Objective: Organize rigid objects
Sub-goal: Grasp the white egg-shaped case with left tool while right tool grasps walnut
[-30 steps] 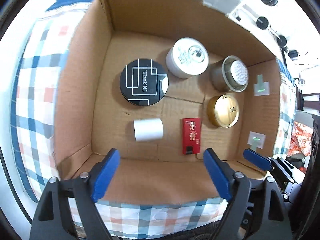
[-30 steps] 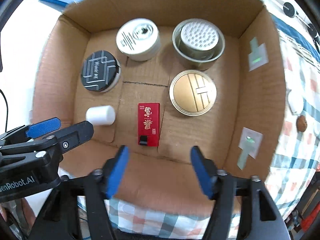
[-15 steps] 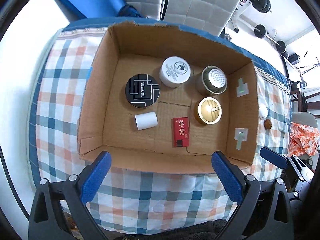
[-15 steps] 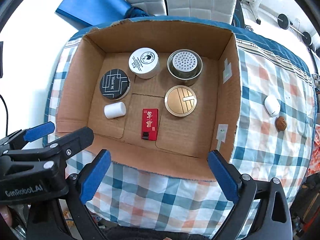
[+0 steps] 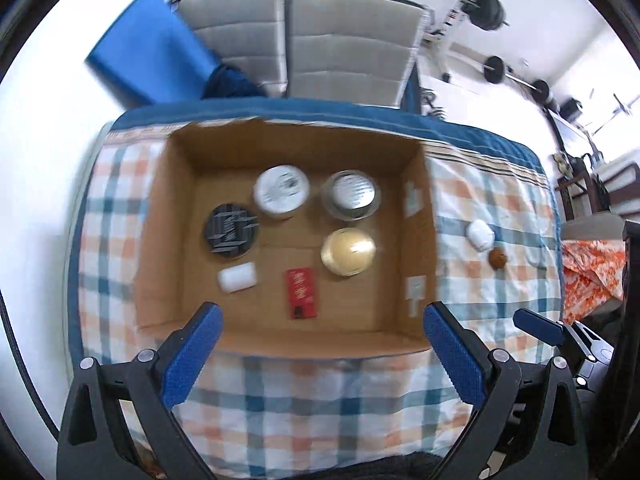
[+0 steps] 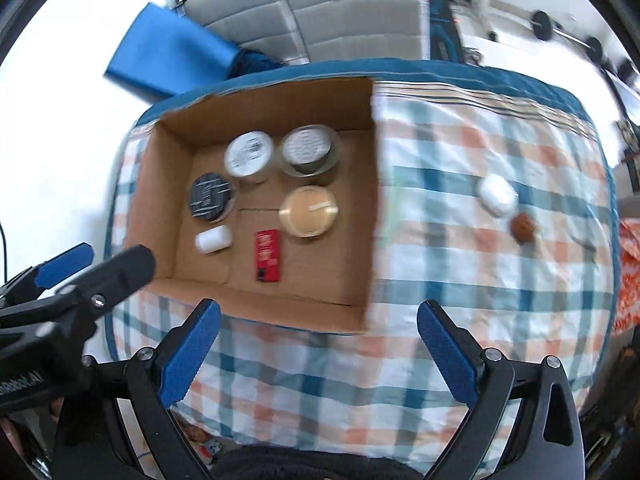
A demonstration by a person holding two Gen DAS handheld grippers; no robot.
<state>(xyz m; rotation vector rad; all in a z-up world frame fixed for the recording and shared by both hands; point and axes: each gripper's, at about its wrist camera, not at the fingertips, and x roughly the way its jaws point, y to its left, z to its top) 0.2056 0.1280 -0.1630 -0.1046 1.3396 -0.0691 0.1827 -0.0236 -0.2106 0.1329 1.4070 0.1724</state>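
Above the checked tablecloth, the left gripper and right gripper have lifted back from the cardboard box, both spread wide and empty, leaving the red packet inside with the tins, so this placement looks finished.

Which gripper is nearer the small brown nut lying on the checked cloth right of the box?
Right. The right gripper sits nearer the brown nut; the left gripper faces the box, further left.

I'm in a home: barbell weights by the wall, a padded grey headboard, checked cloth over the counter.
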